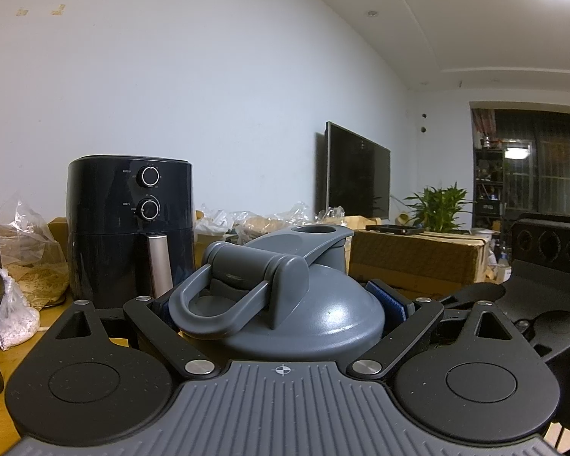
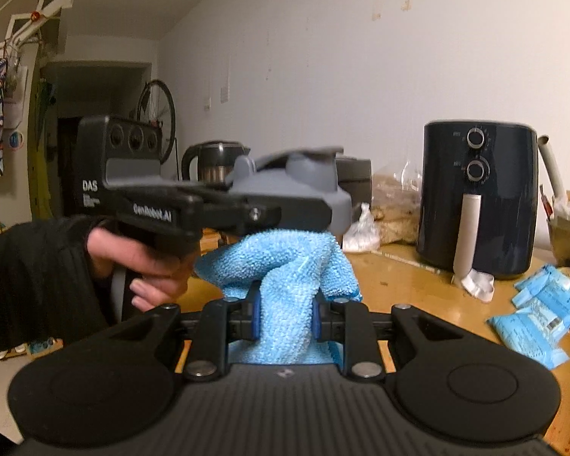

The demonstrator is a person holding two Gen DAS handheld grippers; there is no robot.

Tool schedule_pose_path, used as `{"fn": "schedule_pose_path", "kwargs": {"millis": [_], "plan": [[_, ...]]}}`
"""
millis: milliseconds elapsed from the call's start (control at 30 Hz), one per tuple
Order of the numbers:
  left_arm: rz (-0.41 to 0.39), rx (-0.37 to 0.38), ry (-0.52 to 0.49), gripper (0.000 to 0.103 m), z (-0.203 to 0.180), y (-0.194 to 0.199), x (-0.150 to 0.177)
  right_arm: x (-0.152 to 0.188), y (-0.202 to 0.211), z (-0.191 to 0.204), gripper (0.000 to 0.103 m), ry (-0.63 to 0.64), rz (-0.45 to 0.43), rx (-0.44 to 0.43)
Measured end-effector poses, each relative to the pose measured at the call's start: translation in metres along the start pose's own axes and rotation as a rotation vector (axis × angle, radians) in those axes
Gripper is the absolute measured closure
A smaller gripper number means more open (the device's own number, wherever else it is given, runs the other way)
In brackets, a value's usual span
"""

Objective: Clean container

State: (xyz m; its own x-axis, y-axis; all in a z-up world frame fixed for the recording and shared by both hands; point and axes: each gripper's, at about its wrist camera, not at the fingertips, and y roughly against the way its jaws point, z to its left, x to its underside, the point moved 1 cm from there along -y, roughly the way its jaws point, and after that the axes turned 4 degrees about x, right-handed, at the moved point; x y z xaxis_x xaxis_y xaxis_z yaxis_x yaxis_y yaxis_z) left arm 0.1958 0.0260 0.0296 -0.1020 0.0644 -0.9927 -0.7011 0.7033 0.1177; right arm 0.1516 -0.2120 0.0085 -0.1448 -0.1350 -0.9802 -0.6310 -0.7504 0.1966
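Note:
A grey container (image 1: 323, 315) with a flip cap and a carry loop fills the middle of the left wrist view. My left gripper (image 1: 281, 304) is shut on it, a blue pad pressing each side. In the right wrist view a hand holds that left gripper (image 2: 285, 209) level, with the container (image 2: 304, 186) in it above the table. My right gripper (image 2: 285, 319) is shut on a light blue microfibre cloth (image 2: 281, 262). The bunched top of the cloth sits right under the container and looks to touch its underside. The container's lower body is hidden.
A black air fryer (image 2: 475, 197) stands on the wooden table (image 2: 399, 277), with blue packets (image 2: 539, 315) to its right. A kettle (image 2: 212, 163) and plastic bags (image 2: 361, 228) sit behind the container. A cardboard box (image 1: 418, 262), a potted plant (image 1: 440, 205) and a television (image 1: 357, 171) lie further off.

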Motion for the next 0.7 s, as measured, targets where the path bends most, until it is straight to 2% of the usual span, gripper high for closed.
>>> {"fn": "schedule_pose_path", "kwargs": {"millis": [267,700], "plan": [[-0.004,0.000,-0.001,0.008,0.000,0.000,0.001,0.003,0.005,0.002,0.083,-0.018,-0.082,0.018],[0.000,0.002,-0.001,0.008,0.001,-0.001,-0.001,0.016,0.014,-0.002,0.083,-0.056,-0.132,0.024]]}}
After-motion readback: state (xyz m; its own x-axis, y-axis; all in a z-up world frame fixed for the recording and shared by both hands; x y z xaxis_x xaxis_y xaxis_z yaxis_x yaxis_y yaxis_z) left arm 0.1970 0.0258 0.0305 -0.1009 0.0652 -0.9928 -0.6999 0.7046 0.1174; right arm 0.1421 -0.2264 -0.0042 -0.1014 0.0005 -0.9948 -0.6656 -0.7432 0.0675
